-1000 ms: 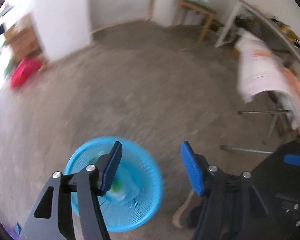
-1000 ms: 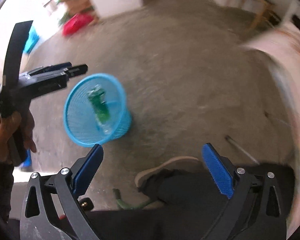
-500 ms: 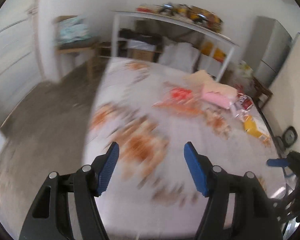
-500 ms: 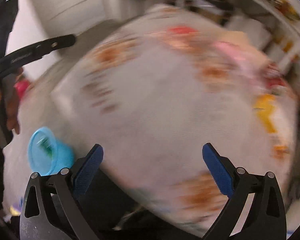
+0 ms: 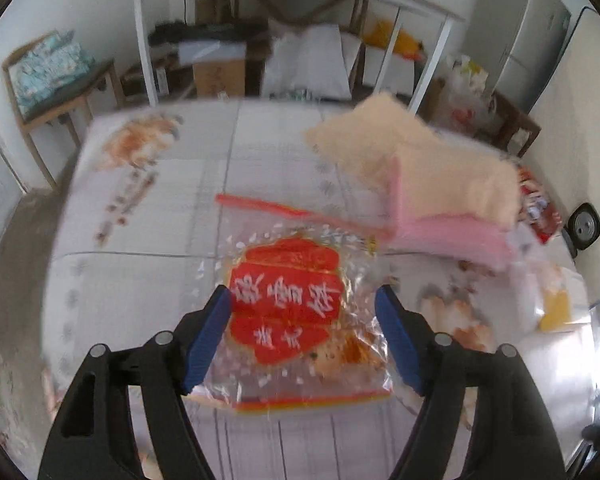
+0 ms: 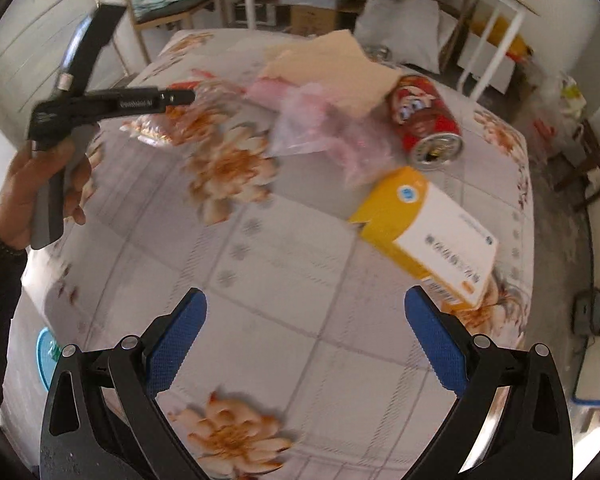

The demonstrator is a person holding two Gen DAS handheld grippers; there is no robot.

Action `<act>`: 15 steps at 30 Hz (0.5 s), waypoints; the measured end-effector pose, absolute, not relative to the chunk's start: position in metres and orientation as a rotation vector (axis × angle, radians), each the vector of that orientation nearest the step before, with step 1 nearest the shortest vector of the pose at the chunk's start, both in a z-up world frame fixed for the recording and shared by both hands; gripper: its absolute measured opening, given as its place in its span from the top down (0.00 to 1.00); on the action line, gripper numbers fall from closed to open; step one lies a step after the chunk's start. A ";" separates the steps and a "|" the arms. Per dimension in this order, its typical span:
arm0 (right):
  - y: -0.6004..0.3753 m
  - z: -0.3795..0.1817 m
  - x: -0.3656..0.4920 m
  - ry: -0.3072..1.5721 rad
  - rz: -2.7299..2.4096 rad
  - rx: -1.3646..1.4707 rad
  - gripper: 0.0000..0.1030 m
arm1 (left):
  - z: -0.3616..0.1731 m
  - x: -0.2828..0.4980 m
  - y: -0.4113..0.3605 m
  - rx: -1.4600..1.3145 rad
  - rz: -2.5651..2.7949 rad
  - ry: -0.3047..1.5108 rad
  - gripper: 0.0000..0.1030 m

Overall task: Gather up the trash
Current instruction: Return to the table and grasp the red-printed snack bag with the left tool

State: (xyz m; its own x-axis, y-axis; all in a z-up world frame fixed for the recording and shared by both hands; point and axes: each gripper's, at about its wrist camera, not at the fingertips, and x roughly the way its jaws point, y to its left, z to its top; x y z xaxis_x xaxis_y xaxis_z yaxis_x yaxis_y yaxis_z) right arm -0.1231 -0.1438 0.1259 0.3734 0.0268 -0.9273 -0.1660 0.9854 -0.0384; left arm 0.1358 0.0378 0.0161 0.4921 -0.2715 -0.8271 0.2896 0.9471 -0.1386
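A crinkled clear snack bag [image 5: 296,320] with a red label in white Chinese characters lies on the floral table [image 5: 148,220]. The left gripper [image 5: 302,332] hangs above it, its jaws opening. The right gripper [image 6: 306,336] gapes wide and empty.

Directly ahead of the right hand-held gripper [image 6: 304,336] the tabletop [image 6: 284,264] lies bare, an open lane. Ahead and to its right a yellow-and-white box [image 6: 428,232] blocks the way, with a red can [image 6: 426,120] on its side beyond it. Crumpled pink plastic [image 6: 320,128] and a tan sheet [image 6: 332,68] crowd the far middle. The left hand-held gripper [image 6: 180,98] occupies the far left, over a snack bag [image 5: 292,312].
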 end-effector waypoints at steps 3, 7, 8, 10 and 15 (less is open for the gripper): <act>-0.152 0.127 -0.114 1.179 0.114 -0.120 0.08 | 0.008 0.139 0.037 0.045 -0.351 1.000 0.25; -0.156 0.126 -0.099 1.173 0.105 -0.115 0.08 | 0.002 0.133 0.027 0.160 -0.341 0.984 0.27; -0.156 0.126 -0.095 1.170 0.104 -0.111 0.08 | 0.002 0.132 0.026 0.181 -0.345 0.975 0.32; -0.156 0.126 -0.087 1.164 0.102 -0.109 0.08 | 0.004 0.127 0.027 0.189 -0.369 0.965 0.49; -0.149 0.119 -0.066 1.167 0.108 -0.143 0.08 | 0.009 0.124 0.046 0.147 -0.389 0.963 0.81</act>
State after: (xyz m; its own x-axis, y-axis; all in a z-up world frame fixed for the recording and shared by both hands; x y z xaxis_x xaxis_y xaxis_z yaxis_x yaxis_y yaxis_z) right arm -0.0663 -0.1487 0.1186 0.3895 0.0104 -0.9210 -0.1583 0.9858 -0.0558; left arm 0.1243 0.0457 0.0087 0.5084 -0.2569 -0.8219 0.3863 0.9211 -0.0489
